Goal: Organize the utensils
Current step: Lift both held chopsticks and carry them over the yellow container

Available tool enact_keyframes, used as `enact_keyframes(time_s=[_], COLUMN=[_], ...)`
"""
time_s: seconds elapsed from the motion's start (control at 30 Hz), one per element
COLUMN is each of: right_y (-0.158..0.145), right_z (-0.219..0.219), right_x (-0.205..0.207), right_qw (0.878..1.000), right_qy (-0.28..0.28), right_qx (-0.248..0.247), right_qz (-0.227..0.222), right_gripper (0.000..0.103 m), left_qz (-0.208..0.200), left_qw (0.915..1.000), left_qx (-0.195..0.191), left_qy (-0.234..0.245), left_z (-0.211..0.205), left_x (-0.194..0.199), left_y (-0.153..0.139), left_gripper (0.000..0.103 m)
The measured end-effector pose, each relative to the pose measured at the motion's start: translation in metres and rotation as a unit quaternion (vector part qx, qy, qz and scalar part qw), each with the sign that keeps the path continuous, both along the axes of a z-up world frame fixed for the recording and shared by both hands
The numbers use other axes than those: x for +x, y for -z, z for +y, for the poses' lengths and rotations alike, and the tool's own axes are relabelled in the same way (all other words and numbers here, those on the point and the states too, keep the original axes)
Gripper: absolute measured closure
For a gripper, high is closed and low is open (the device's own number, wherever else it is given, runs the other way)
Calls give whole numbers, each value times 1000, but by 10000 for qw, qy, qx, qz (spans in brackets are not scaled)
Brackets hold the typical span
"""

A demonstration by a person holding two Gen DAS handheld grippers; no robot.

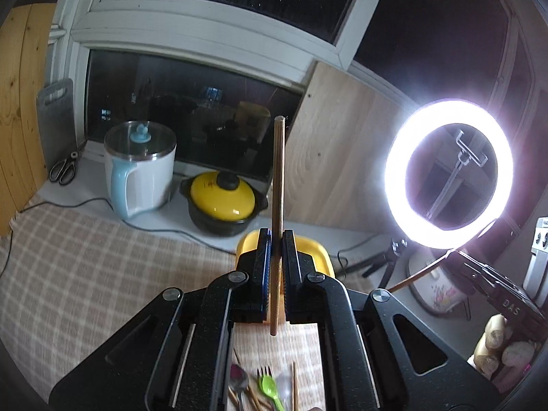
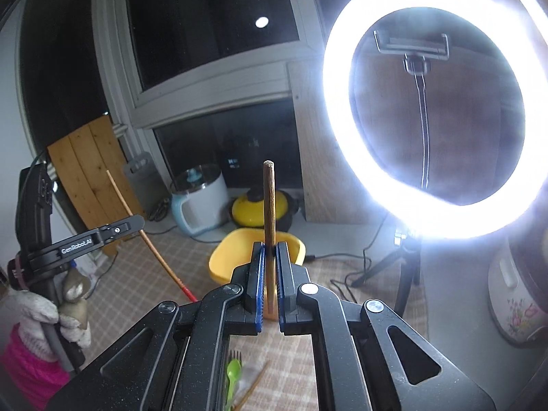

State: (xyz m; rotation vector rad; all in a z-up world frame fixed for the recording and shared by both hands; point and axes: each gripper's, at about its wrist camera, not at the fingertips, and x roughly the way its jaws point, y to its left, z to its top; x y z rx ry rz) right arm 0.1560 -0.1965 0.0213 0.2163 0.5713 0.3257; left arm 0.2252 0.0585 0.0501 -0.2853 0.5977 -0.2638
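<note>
In the left wrist view my left gripper (image 1: 276, 239) is shut on a wooden chopstick (image 1: 278, 178) that stands upright between the pads. My right gripper (image 2: 270, 250) is shut on another upright wooden chopstick (image 2: 269, 205). A yellow bin (image 2: 222, 260) sits on the checked cloth just beyond both grippers. Below the jaws, the cloth holds a green fork (image 1: 269, 385), a metal spoon (image 1: 238, 382) and loose chopsticks (image 1: 294, 383). The right wrist view shows my left gripper (image 2: 138, 221) at the left, held by a gloved hand (image 2: 41, 311), its chopstick (image 2: 150, 239) red-tipped at the lower end.
A bright ring light (image 2: 435, 109) on a tripod stands at the right, with cables on the cloth. At the back are a white kettle (image 1: 140, 167), a yellow-lidded pot (image 1: 222, 202), scissors (image 1: 63, 169) and a leaning wooden board (image 1: 342, 150). A flowered rice cooker (image 2: 513, 298) is far right.
</note>
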Motion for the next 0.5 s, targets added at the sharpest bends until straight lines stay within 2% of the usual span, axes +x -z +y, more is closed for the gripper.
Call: enact_keyframes(time_s=[0.23,0.5], right_y=[-9,-1], right_z=[6,19], right_x=[17,44], right_qw=[9998,9997], right_qy=[83,126], right_qx=[17,-104], right_qz=[-159,-161], right_gripper=[98,99], left_qz=[-74,15], left_qw=[9999,9999], left_qx=[32,-72], left_qy=[-68,-106], left_z=[-1,-5], left_x=[29,56], left_y=[-3,5], left_gripper=[99,99])
